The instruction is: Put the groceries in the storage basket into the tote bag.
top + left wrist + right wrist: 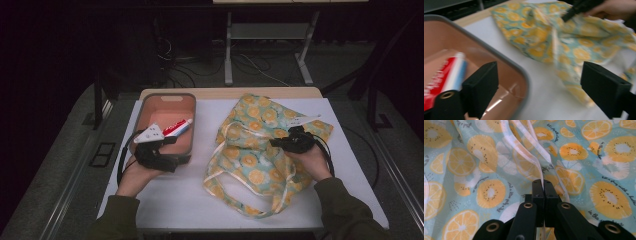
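A white desk (170, 200) is seen from above. A pink bin (170, 102) with a grey rim is set on its left part. A red, white and blue tube (177, 128) is laid inside the bin, near the front wall. White letters are printed on the red part of the tube, but they are too blurred to be read.

The left gripper (170, 150) is held at the bin's front edge. In the left gripper view its jaws are spread wide, with nothing between them. The bin's rim and the desk are seen in the gap, and the tube (444, 75) is seen to the left of the left jaw.

A bag (260, 150) is spread on the right part of the desk, well apart from the bin. It is light blue and is covered with orange and lemon slices. Small black words are printed on the cloth (486, 157). "in the" can be read near one slice, and the other words are too curly or too small to be read.

The right gripper (280, 143) is held over the middle of the bag. Its jaws are clenched on a thin white strap (534, 160) of the bag. The strap is pinched right between the two jaws.
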{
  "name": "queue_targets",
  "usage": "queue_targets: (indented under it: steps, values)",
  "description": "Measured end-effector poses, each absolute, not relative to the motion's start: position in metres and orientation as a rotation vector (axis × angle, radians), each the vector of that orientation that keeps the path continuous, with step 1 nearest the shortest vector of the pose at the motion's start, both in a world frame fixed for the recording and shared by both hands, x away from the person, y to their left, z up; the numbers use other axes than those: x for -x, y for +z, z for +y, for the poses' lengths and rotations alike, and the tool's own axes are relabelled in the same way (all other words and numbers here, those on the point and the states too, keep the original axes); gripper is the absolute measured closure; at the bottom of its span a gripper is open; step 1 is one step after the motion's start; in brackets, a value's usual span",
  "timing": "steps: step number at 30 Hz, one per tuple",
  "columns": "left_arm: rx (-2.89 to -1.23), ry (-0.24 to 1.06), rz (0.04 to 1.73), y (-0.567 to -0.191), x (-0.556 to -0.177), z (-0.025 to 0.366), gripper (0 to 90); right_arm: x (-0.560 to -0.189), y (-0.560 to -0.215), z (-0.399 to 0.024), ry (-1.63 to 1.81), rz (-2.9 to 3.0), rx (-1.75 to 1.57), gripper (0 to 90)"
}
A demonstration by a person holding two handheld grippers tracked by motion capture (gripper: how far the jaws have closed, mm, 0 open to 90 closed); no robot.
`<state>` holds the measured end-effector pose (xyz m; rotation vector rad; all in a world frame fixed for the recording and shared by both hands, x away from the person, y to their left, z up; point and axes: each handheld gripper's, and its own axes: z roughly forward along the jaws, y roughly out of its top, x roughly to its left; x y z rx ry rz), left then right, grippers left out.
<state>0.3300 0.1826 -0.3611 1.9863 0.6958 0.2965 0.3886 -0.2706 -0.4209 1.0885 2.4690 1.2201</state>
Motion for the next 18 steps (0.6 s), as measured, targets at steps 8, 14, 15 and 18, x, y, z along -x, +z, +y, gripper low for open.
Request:
queue_targets:
  steps: [8,14,15,18]
  values:
    - [-1.986,0.34,0.739,-0.347,-0.366,0.192,22.8,-0.388,-0.42,-0.271,1.22,2.468,-1.083,89.4]
    - [-1.995,0.361,0.792,-0.347,-0.392,0.196,30.8,-0.388,-0.42,-0.27,1.221,2.47,-1.077,89.4]
    - [-1.999,0.363,0.802,-0.349,-0.397,0.197,31.9,-0.388,-0.42,-0.27,1.218,2.47,-1.076,89.5]
    - [-2.013,0.361,0.839,-0.355,-0.407,0.198,35.0,-0.387,-0.419,-0.27,1.22,2.47,-1.074,89.5]
